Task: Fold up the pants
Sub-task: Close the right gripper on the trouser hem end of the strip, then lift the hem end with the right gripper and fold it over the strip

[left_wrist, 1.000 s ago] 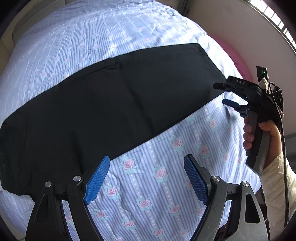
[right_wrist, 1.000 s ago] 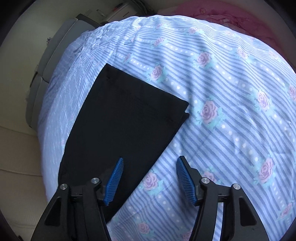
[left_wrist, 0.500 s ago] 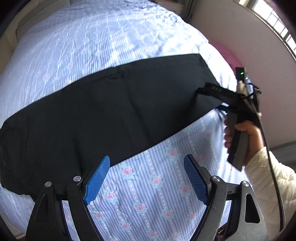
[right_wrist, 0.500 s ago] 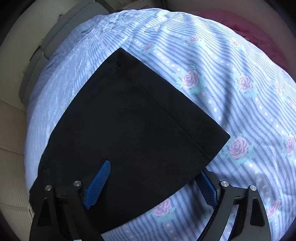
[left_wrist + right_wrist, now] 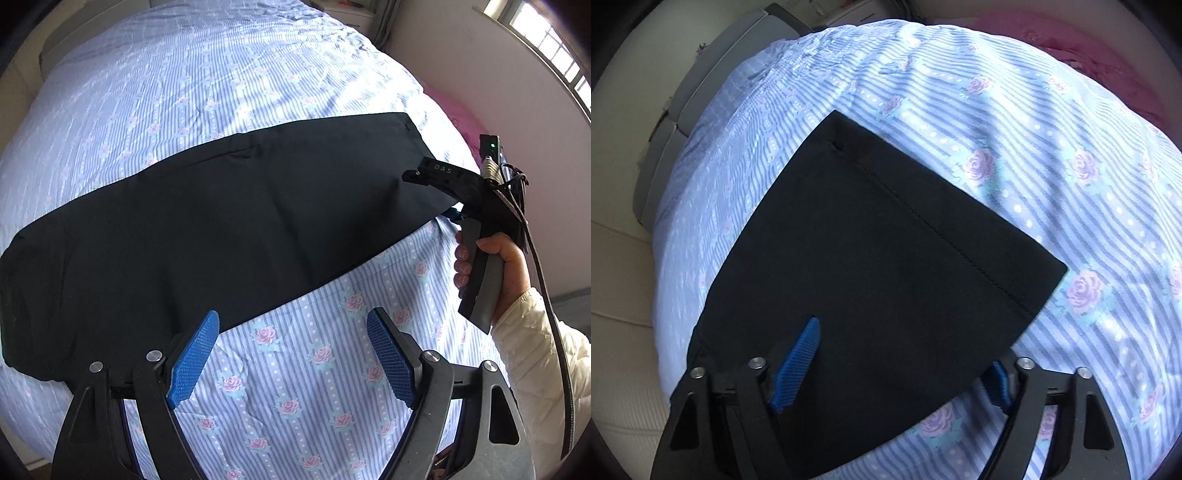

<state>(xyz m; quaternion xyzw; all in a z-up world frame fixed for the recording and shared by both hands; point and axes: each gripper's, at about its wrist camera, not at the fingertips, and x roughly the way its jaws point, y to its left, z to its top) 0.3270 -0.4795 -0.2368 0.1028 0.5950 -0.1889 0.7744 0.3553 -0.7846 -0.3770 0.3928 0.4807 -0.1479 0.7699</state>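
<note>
Black pants (image 5: 221, 221) lie flat across a blue striped, rose-print bed sheet (image 5: 221, 74), folded lengthwise, with the hem end at the right. My left gripper (image 5: 291, 354) is open and empty, just off the pants' near edge. My right gripper (image 5: 897, 365) is open and straddles the near edge of the leg near the hem (image 5: 923, 221). One pad lies over the cloth and the other is half hidden under it. In the left wrist view the right gripper (image 5: 443, 192) sits at the hem corner.
A pink cloth (image 5: 1089, 48) lies past the bed's far edge by the wall. A grey headboard (image 5: 694, 103) runs along the left in the right wrist view. A window (image 5: 546, 48) is at the upper right.
My right gripper has moved forward onto the hem end, so the cloth now sits between its fingers. My left gripper has edged closer to the pants' near edge.
</note>
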